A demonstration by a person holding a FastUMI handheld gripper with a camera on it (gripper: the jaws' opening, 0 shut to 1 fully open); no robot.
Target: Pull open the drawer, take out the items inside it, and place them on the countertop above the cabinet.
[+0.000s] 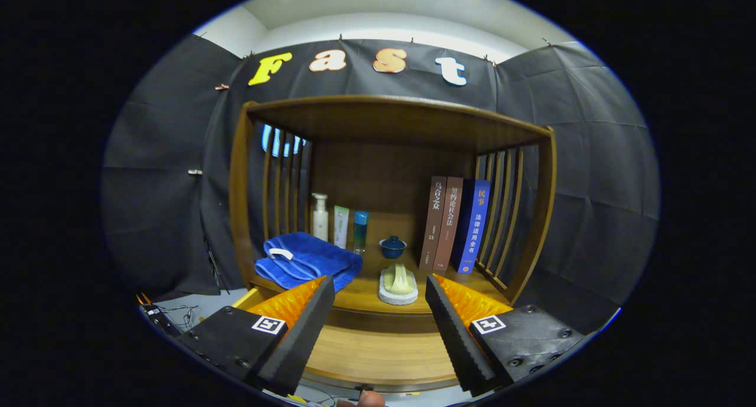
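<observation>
On the left of the desk, just beyond the tool's left finger, lies a folded blue towel. Behind it, at the back of the wooden cabinet, stand a white pump bottle, a pale tube and a teal bottle. At centre, a pale green item sits on the desk, with a small dark blue lidded cup behind it. Right of these lean three books. The tool is released, its fingers spread wide, grasping nothing. The open drawer lies below, between the fingers.
</observation>
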